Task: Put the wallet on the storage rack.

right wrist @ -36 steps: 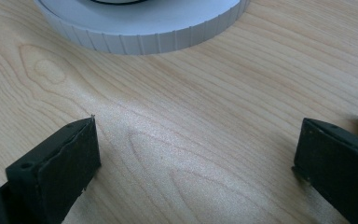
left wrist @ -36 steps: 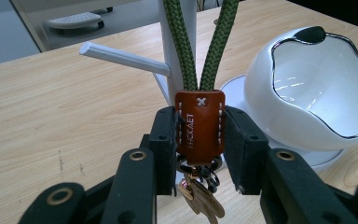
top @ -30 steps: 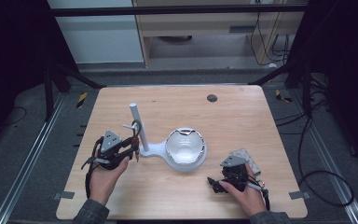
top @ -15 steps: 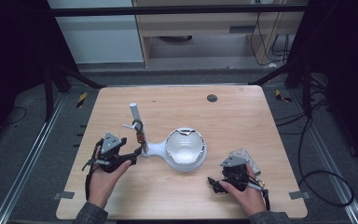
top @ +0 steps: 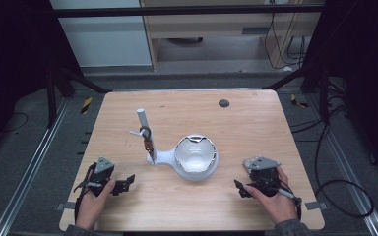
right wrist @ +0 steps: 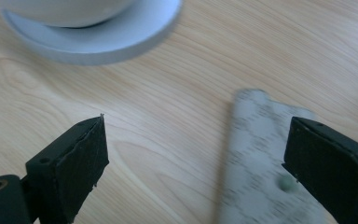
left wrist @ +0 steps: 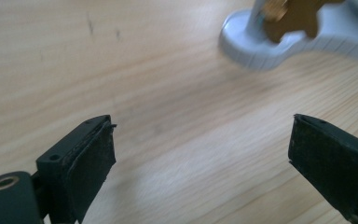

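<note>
A white stand (top: 165, 157) sits mid-table, with a round bowl (top: 196, 156) and an upright post (top: 144, 129). A small brown and dark item (top: 148, 142) hangs from the post's side hook. My left gripper (top: 124, 184) rests open at the near left, apart from the stand. In the left gripper view my left gripper (left wrist: 200, 140) has bare wood between its jaws, with the stand's base (left wrist: 261, 49) and the blurred brown item (left wrist: 291, 18) ahead. My right gripper (top: 238, 189) is open at the near right. In the right gripper view a grey patterned strip (right wrist: 261, 158) lies flat between the jaws of my right gripper (right wrist: 198, 140), nearer the right jaw.
A small dark disc (top: 223, 103) lies near the far edge of the wooden table (top: 256, 128). Metal rails run along both sides of the table, and a cable trails on the floor to the right. The bowl's rim (right wrist: 98, 35) lies just ahead of my right gripper.
My left gripper has pulled back from the stand toward the near left edge, now open. The brown item is left hanging on the post. The right gripper has hardly moved.
</note>
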{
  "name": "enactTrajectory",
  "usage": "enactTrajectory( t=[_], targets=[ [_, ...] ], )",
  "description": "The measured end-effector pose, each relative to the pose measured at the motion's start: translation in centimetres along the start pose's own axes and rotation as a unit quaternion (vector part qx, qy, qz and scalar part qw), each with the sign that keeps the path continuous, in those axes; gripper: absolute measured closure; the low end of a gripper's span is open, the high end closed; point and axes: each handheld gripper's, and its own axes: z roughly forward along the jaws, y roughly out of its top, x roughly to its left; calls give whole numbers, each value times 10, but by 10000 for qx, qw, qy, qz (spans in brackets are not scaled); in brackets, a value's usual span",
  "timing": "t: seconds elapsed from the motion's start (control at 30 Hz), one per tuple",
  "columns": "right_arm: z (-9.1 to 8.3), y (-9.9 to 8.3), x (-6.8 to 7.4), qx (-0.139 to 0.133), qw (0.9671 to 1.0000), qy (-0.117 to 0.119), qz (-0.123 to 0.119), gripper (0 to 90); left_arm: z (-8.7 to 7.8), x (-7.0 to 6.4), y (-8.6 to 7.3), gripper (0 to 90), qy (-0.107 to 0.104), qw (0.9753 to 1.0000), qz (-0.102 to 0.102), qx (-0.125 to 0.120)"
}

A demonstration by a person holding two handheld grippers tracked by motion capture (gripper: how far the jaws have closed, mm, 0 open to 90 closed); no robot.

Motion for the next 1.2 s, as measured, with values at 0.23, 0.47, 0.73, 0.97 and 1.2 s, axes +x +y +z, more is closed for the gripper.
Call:
enactTrajectory(
  t=[0.23, 0.47, 0.73, 0.97, 1.2],
  targets=[
    [-12, -3, -29, 396, 9981, -195, 432, 109, 6, 2, -4, 64, 70, 9998, 30, 162],
    [-5, -7, -47, 755, 9936, -148, 825, 125, 14, 1, -7, 57, 109, 9993, 127, 321],
    [8, -14, -50, 1104, 9892, -221, 940, 84, 15, -1, -8, 27, 139, 9989, 285, 359],
    [10, -20, -48, 1195, 9881, -264, 936, 117, 16, -2, -9, 20, 121, 9991, 274, 290],
    [10, -23, -48, 1254, 9870, -271, 966, 161, 16, -2, -9, 14, 102, 9991, 301, 287]
  ],
)
